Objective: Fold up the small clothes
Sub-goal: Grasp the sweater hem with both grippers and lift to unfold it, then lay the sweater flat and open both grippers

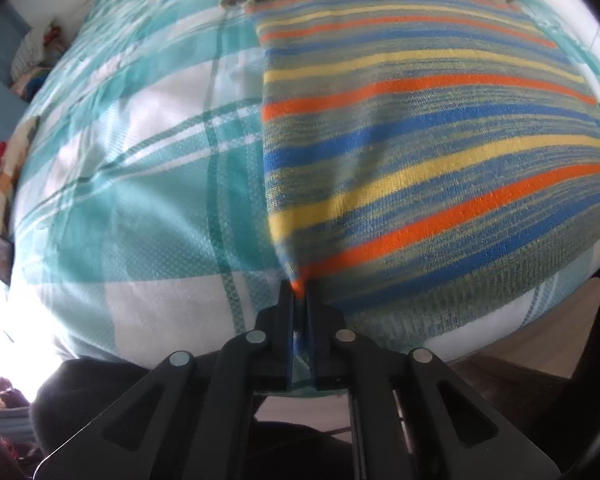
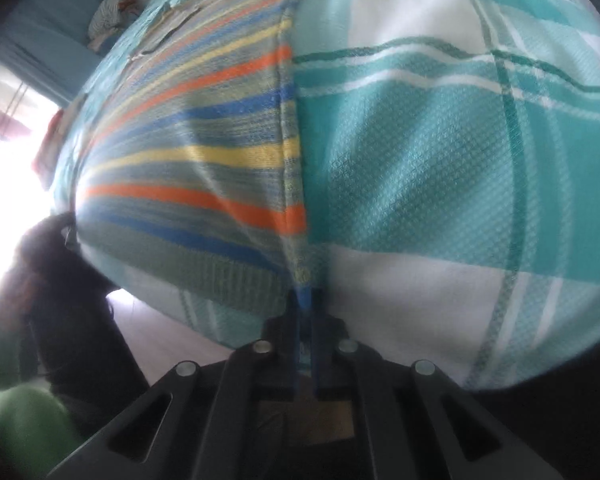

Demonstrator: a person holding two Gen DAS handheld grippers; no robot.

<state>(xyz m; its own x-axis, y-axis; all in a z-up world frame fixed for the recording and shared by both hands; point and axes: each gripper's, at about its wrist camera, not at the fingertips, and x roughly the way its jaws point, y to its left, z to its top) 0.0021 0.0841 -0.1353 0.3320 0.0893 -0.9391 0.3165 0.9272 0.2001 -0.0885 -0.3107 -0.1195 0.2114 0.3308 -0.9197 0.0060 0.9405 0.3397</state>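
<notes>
I have my left claw [image 1: 298, 292] and right claw [image 2: 308, 300] each clenched on a near corner of the striped shirt [image 1: 419, 140] (spread ahead of both), flat on the checked bed [image 1: 140, 200].

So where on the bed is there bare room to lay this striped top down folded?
Bare plaid bedspread lies left of the striped top and again right of it in the right wrist view. The far left edge by the pillows is crowded.
</notes>
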